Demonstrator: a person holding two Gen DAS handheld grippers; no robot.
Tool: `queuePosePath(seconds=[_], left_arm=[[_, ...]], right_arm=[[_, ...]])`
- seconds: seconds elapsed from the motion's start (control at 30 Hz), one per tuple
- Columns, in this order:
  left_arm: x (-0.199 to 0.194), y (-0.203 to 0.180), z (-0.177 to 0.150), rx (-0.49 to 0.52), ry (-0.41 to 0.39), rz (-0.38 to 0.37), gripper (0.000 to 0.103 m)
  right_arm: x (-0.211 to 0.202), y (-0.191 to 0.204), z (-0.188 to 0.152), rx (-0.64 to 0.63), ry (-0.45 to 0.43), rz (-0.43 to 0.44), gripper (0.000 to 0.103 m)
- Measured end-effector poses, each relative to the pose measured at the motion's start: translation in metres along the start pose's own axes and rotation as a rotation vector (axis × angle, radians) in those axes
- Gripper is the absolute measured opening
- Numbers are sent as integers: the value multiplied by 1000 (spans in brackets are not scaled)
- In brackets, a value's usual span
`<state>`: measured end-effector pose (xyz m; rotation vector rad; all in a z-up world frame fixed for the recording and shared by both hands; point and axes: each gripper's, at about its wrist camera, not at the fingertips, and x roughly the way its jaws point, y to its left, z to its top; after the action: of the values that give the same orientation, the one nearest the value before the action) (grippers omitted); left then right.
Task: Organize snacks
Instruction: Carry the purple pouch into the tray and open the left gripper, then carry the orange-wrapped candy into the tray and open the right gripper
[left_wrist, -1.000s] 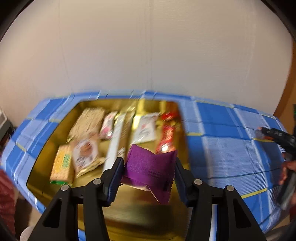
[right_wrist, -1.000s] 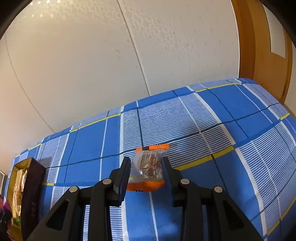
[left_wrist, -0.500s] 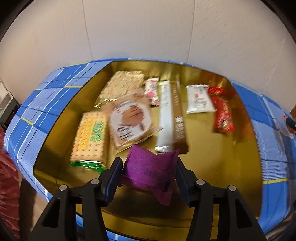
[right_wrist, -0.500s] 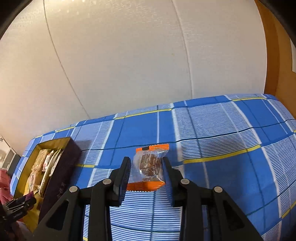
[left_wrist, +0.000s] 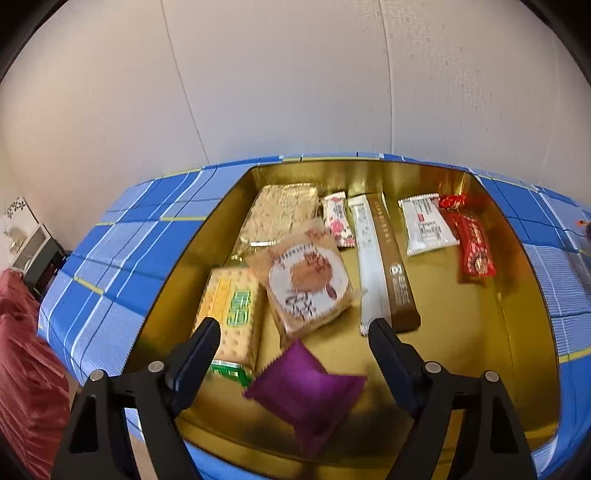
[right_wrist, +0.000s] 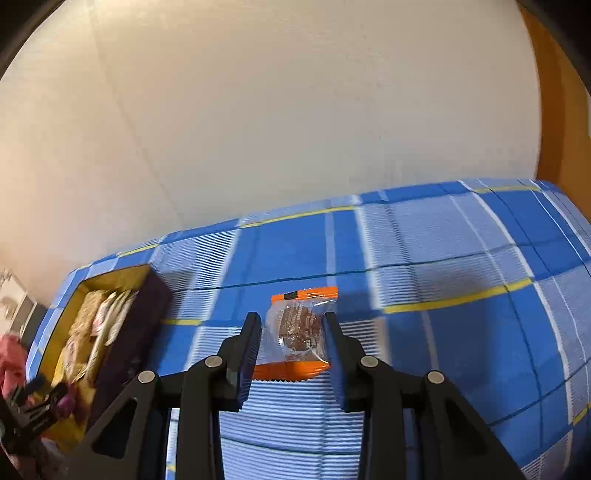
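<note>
In the left wrist view my left gripper (left_wrist: 293, 334) hangs over the near end of the gold-lined snack box (left_wrist: 532, 332), its jaws opening. The purple packet (left_wrist: 306, 387) lies loose between and below the fingers, touching neither pad. Further in lie a green cracker pack (left_wrist: 231, 314), a round-cake pack (left_wrist: 308, 284), a long white-and-brown bar (left_wrist: 380, 266) and a red packet (left_wrist: 474, 247). In the right wrist view my right gripper (right_wrist: 290, 326) is shut on a clear orange-edged snack packet (right_wrist: 297, 332), held above the blue checked cloth (right_wrist: 461, 314). The box (right_wrist: 122, 332) sits at far left.
The box stands on a table under the blue checked cloth (left_wrist: 122, 258), against a white wall. A red fabric (left_wrist: 22, 369) and a small shelf unit (left_wrist: 29, 243) lie off the left edge. A wooden door frame (right_wrist: 557, 110) rises at right.
The left jaws have spread and let go of the purple packet, which dropped into the box. The right gripper swung left with its orange packet, bringing the box further into view.
</note>
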<state>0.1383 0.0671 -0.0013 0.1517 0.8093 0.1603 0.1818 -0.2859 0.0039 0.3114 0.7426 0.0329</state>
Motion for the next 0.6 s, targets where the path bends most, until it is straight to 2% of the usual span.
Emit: queuePosePath(seconds=[0.17,0.3,0.6], left_arm=[[6,8,7,-4,-20,42,83],[7,18,4,-60,-18,29,83],[6,30,3,-104,-22,26,86]], right_arm=[[-7,35,-3,-59,-24,88,34],[-10,55,-6,-93,-23,136,34],[-19,109,-21,-192,-21,251,34]])
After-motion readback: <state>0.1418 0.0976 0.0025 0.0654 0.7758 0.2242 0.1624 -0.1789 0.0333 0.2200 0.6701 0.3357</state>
